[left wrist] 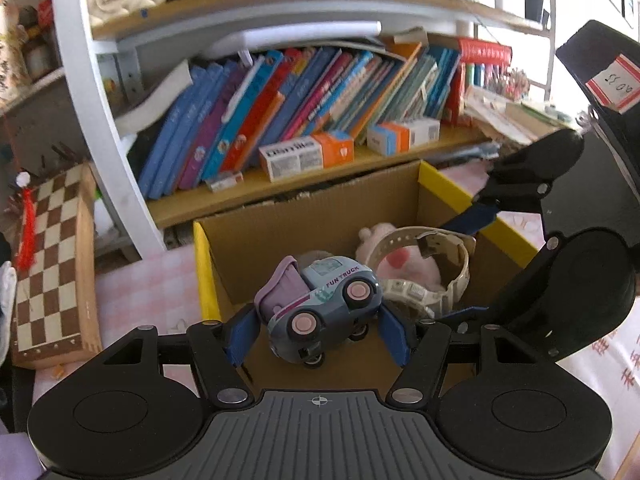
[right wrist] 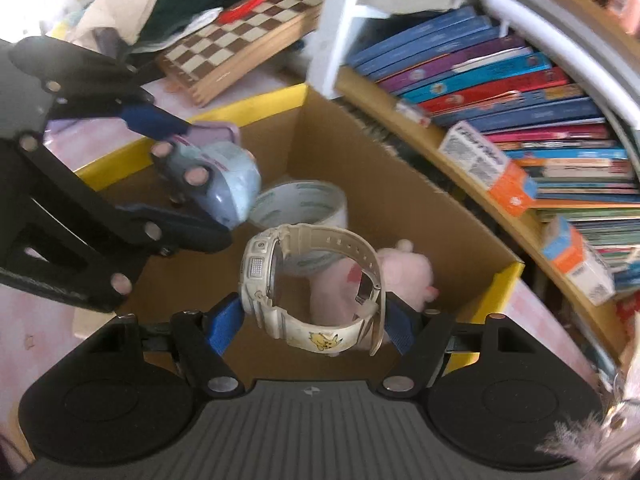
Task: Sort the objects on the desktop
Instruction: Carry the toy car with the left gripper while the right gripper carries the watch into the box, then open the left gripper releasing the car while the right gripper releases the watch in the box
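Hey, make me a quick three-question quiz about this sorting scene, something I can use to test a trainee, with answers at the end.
1. True or false: the left claw holds the toy truck over the cardboard box.
2. What does the right claw grip? A) tape roll B) cream wristwatch C) pink plush
3. Fill in: besides the pink plush, a ____ already lies in the box.

Key
1. True; the truck sits between its fingers above the box.
2. B, the cream wristwatch, pinched across its strap loop.
3. tape roll, seen in the right wrist view.
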